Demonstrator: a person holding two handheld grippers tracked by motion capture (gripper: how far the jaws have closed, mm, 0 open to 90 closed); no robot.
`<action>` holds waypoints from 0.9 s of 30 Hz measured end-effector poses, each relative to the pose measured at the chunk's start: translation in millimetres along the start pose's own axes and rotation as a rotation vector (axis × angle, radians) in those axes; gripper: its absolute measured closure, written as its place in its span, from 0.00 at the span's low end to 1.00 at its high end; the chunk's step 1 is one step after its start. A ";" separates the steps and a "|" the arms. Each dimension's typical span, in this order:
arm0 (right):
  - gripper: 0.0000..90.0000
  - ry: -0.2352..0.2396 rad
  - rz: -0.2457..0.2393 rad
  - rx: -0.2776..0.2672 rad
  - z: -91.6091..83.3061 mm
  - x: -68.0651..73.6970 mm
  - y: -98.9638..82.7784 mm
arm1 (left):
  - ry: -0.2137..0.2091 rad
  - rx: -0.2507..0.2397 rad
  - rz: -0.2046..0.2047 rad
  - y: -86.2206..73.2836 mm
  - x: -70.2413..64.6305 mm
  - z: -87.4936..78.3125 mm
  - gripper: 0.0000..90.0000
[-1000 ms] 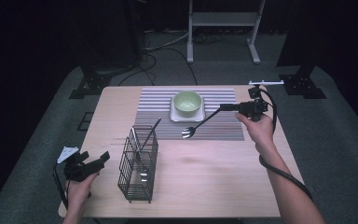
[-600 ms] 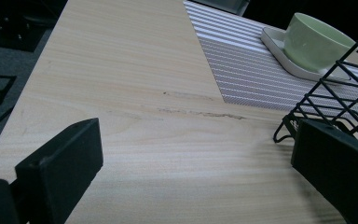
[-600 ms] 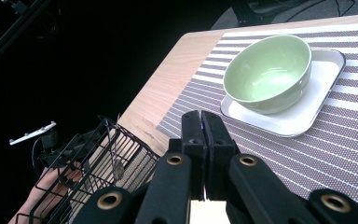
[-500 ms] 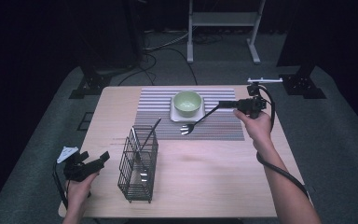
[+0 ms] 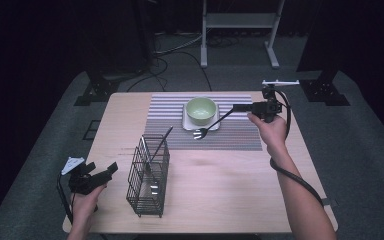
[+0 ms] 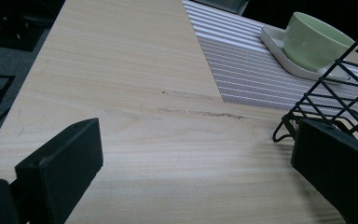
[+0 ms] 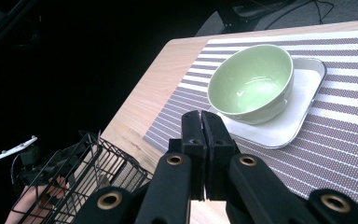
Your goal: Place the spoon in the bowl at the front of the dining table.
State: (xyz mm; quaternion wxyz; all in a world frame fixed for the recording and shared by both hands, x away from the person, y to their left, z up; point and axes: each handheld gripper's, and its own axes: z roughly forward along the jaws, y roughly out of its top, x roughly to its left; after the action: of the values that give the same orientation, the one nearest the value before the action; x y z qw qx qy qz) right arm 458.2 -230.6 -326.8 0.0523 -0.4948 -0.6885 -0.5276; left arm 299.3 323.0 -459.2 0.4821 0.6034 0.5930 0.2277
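The right claw (image 5: 236, 107) has its jaws pressed together on the handle of a fork (image 5: 209, 126). From above, the fork slants down from the claw toward the person's left, its prongs hanging just above the striped mat (image 5: 170, 131), right beside the near edge of the white plate (image 5: 215, 125). In the right gripper view the two jaws meet with no visible gap and the fork itself is hidden under them. Ahead of them sits the green bowl (image 7: 251, 84), empty, standing on the plate (image 7: 303, 109).

The left claw (image 5: 107, 170) rests at the near left corner of the worktop (image 5: 230, 180), jaws wide apart and holding nothing; in the left gripper view bare wood lies between its jaws.

Between the two hands stands a black wire basket (image 5: 147, 177), upright, close to the near edge of the mat. A long dark utensil (image 5: 161, 142) leans out of it, and something pale lies at its bottom, too small to name.

Judged from this, the fork appears to be on its way to a place beside the plate. The pick-up is done. What is left is to lower the fork flat onto the mat next to the plate and let go. The remaining basket pieces may follow, probably along the plate's other sides.
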 end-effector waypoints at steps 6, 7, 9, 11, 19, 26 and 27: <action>0.98 -0.014 0.001 -0.001 5.0 0.0 4.2 | -0.001 0.001 -0.003 -0.3 0.1 0.1 0.01; 0.98 -0.016 0.004 0.000 6.0 0.3 4.9 | 0.000 0.001 -0.002 -0.2 0.3 0.1 0.01; 0.98 -0.019 0.002 0.000 7.9 0.0 6.2 | -0.001 0.000 -0.004 -0.1 0.7 0.0 0.01; 0.98 -0.020 0.003 0.001 9.7 0.0 8.0 | -0.002 -0.001 -0.003 0.0 0.9 -0.1 0.01; 0.98 -0.035 0.006 -0.005 15.3 -0.7 16.4 | -0.002 -0.001 -0.010 0.0 1.7 -0.3 0.01; 0.98 -0.046 0.011 -0.006 21.3 -1.8 22.8 | -0.004 -0.004 -0.013 0.3 1.5 0.0 0.01; 0.98 -0.049 0.007 -0.004 22.1 -2.0 23.8 | -0.005 -0.003 -0.012 0.3 1.6 0.2 0.01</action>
State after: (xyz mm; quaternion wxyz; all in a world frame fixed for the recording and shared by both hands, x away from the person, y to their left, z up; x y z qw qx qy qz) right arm 486.7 -215.7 -321.6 0.0366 -0.5100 -0.6869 -0.5165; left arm 299.9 324.6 -459.5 0.4859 0.5994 0.5952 0.2242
